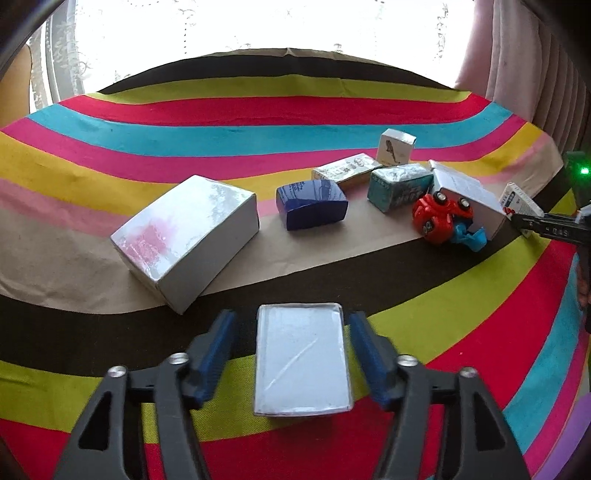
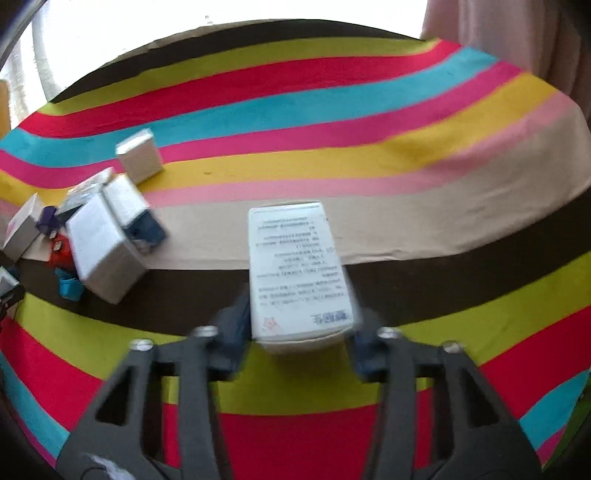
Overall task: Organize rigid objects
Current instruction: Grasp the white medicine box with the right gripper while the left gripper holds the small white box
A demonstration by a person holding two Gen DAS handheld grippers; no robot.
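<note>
On a table under a striped cloth (image 1: 229, 129), we see our left gripper (image 1: 291, 354) with its blue-padded fingers (image 1: 218, 354) spread, a small white box (image 1: 301, 362) lying flat between them with a clear gap on both sides, so nothing is clamped. Beyond it a large white box (image 1: 188, 240) sits at an angle on the tan stripe, just ahead and to the left, the nearest thing in our path. Farther along the same stripe lie a dark blue box (image 1: 312, 205), a teal box (image 1: 400, 186), a long printed carton (image 1: 345, 170) and, behind them on the yellow band, a small upright box with a bird picture (image 1: 397, 146). A red toy car (image 1: 437, 218) lies tipped over on a crumpled blue scrap (image 1: 469, 236), pressed against a tilted white box (image 1: 467, 194). At the far right edge our right gripper (image 1: 532, 219) reaches in with a printed carton (image 1: 517, 197) at its tips. From its own blurred camera, we see that right gripper (image 2: 301, 332) closed on the printed carton (image 2: 295, 269), the fingers (image 2: 236, 325) tight against both sides and the carton held above the dark stripe. The crowd of boxes (image 2: 107, 251) sits well to its left, with bare cloth ahead. A pale curtain (image 1: 524, 59) hangs beside the bright window (image 1: 258, 22).
</note>
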